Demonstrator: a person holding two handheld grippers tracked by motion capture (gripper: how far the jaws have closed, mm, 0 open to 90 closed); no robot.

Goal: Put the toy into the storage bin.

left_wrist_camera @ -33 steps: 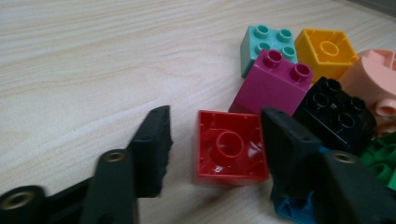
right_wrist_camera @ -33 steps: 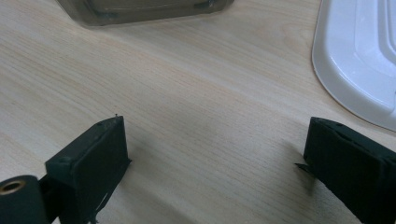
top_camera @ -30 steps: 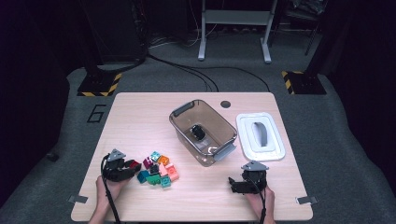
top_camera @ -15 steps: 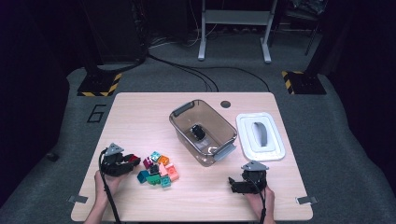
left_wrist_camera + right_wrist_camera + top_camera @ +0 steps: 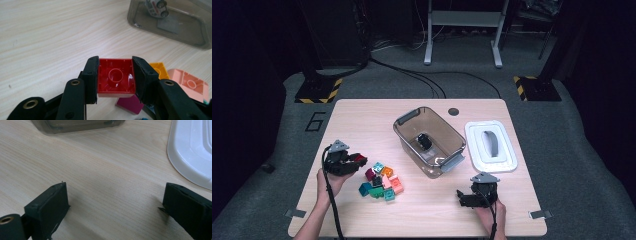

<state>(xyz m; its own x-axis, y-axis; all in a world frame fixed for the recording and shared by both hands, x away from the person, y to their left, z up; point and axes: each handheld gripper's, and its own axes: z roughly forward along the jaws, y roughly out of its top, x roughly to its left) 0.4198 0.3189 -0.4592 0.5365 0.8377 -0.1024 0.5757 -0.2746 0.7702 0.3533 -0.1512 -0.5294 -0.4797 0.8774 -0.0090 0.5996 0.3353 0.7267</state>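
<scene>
I have the left gripper (image 5: 115,77) clamped on a red block (image 5: 115,76), lifted near the worktop's left edge. Right gripper (image 5: 115,202) rests wide open, empty. Next, probably: carry the block into the bin (image 5: 412,131), mid-worktop.

Black claw (image 5: 115,80) (brass-ringed screw holes), grey triangular plate, black cable.
</scene>
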